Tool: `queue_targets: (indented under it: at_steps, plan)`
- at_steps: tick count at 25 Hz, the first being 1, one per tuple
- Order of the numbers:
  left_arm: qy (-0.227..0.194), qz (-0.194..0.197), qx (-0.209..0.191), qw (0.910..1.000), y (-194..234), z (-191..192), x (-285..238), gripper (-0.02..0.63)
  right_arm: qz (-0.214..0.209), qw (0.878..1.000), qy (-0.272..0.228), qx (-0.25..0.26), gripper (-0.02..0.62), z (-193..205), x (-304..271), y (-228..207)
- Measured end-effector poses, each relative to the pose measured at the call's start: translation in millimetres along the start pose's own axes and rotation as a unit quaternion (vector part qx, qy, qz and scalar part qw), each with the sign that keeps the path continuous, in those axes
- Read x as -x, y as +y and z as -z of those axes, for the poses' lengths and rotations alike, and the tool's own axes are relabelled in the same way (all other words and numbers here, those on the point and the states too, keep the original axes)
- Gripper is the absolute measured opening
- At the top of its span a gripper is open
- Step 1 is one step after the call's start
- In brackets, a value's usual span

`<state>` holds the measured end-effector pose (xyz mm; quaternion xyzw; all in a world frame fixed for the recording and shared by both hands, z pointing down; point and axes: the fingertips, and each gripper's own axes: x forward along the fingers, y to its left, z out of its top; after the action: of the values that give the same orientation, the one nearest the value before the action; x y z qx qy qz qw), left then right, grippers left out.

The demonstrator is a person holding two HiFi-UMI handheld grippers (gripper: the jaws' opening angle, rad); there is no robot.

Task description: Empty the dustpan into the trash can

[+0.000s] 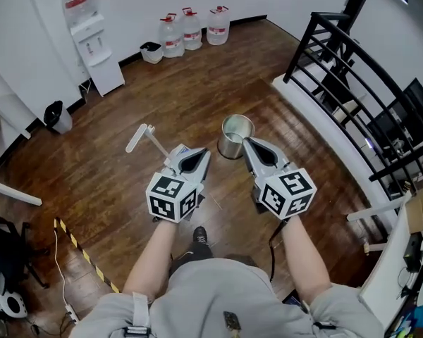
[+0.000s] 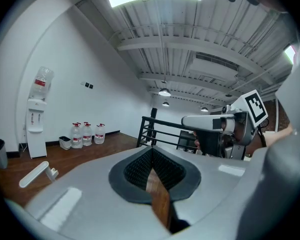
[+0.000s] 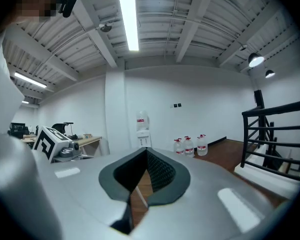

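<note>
A shiny metal trash can (image 1: 235, 136) stands open on the wooden floor, just ahead of both grippers. The dustpan's white handle (image 1: 139, 137) lies on the floor to its left and shows as a white bar (image 2: 35, 174) low in the left gripper view. The pan end is mostly hidden behind my left gripper (image 1: 197, 159). My left gripper (image 2: 151, 151) is shut with nothing between its jaws. My right gripper (image 1: 252, 146) hovers beside the can's near right rim. Its jaws (image 3: 146, 151) meet at the tip and hold nothing.
A water dispenser (image 1: 92, 41) and three water bottles (image 1: 190, 28) stand along the far wall, with a small white bin (image 1: 152, 51) beside them. A black bin (image 1: 56, 116) sits at the left. A black railing (image 1: 352, 83) runs along the right. Striped tape (image 1: 84, 255) crosses the floor.
</note>
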<state>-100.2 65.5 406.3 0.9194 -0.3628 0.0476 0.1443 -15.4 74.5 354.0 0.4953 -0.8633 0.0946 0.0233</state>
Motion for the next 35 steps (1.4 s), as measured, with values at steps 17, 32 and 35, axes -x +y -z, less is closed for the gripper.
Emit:
queue_targets:
  at_steps: [17,32,35]
  plan:
    - [-0.009,-0.063,-0.006,0.9979,64,-48,-164,0.005,-0.061,0.998,-0.022,-0.005,0.0,-32,-110,-140]
    - [-0.029,-0.259,0.014,0.9654,107,-69,-184,0.005,-0.247,0.969,-0.003,-0.013,0.0,-52,-186,-169]
    - [-0.027,-0.291,0.028,0.9561,131,-53,-162,0.005,-0.272,0.962,0.015,-0.009,0.0,-38,-204,-143]
